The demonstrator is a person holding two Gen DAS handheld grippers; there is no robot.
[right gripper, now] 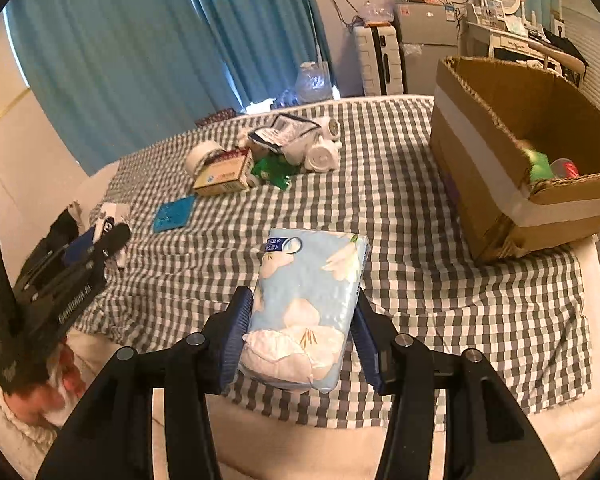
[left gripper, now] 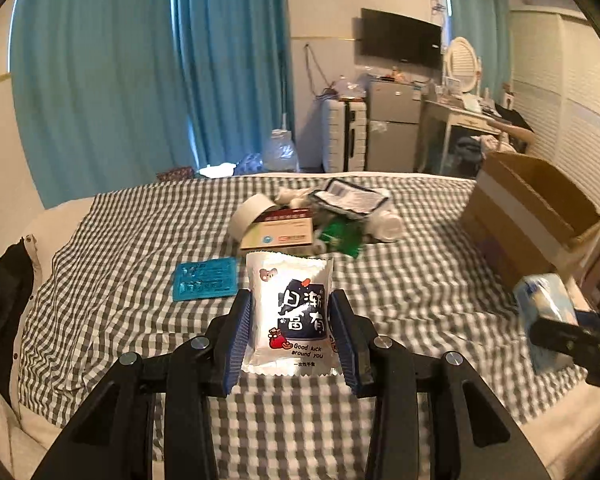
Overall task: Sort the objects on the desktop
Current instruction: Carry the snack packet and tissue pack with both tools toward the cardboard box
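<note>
My left gripper (left gripper: 291, 304) is shut on a white sachet (left gripper: 288, 312) with dark blue print, held above the checked cloth (left gripper: 400, 304). My right gripper (right gripper: 304, 308) is shut on a light blue tissue pack (right gripper: 306, 308), which also shows at the right in the left wrist view (left gripper: 544, 312). The left gripper shows at the left in the right wrist view (right gripper: 96, 248). A pile lies at the far middle: a tape roll (left gripper: 246, 210), a medicine box (left gripper: 278, 234), a green packet (left gripper: 340, 236), a dark-edged pouch (left gripper: 350, 196). A blue flat packet (left gripper: 205, 280) lies apart.
An open cardboard box (right gripper: 480, 152) stands on the right of the cloth, with a green item (right gripper: 540, 166) inside. A black jacket (left gripper: 4, 296) lies at the left edge. Curtains, a suitcase, a small fridge and a desk stand beyond.
</note>
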